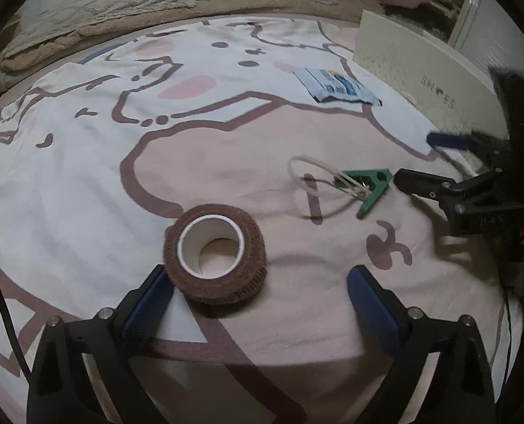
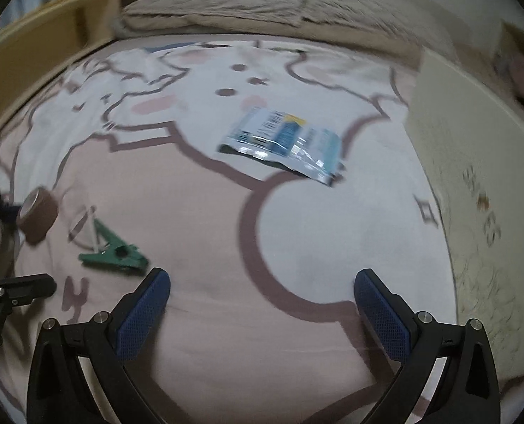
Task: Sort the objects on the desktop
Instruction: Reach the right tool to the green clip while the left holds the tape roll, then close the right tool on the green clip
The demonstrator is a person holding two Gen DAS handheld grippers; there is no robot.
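Left gripper (image 1: pixel 260 304), released, straddles the brown bandage roll (image 1: pixel 215 252) mid-bedsheet (image 1: pixel 85 194) for pickup; right gripper (image 2: pixel 262 312) gapes empty near the green clip (image 2: pixel 115 252).

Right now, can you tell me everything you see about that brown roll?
The brown roll looks like stretchy bandage wrap wound on a white tube, with small dark print low on its side. It lies flat on the pink and white bedsheet, its hole facing up. It sits between the wide-open fingers of the left gripper, right against the pad on one side and clear of the other. The green clip lies apart from it.
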